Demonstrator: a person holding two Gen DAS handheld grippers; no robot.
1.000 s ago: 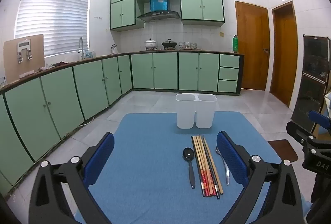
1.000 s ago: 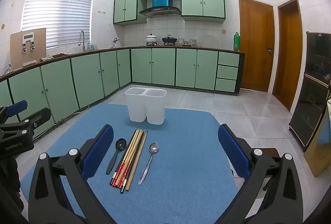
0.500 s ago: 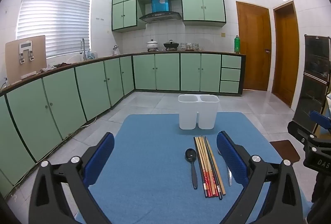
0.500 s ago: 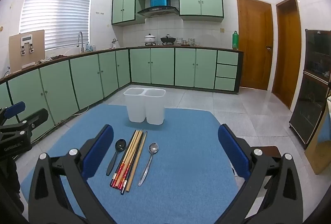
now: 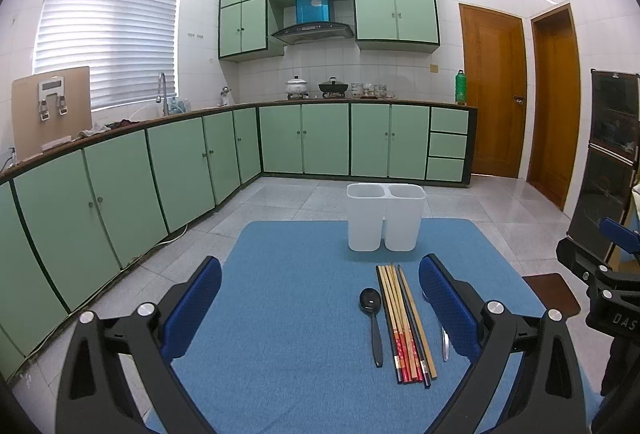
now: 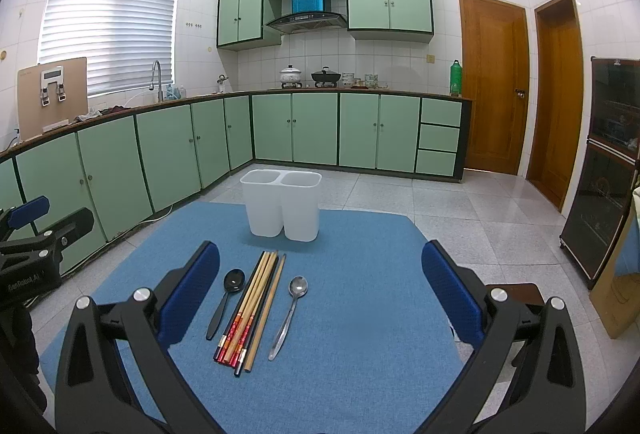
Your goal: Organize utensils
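On the blue mat the utensils lie side by side, long ways toward the white holder — black spoon, chopsticks, then metal spoon. Both spoon bowls point at the holder, handles toward the cameras. The holder stands upright past them, with two cups joined together. The right view shows the whole metal spoon; in the left view a blue finger hides most of it. The left gripper and the right gripper are both spread wide, holding nothing. Writing on the left gripper in the right view reads "Robot.AI" — on the right gripper in the left view, "DAS".
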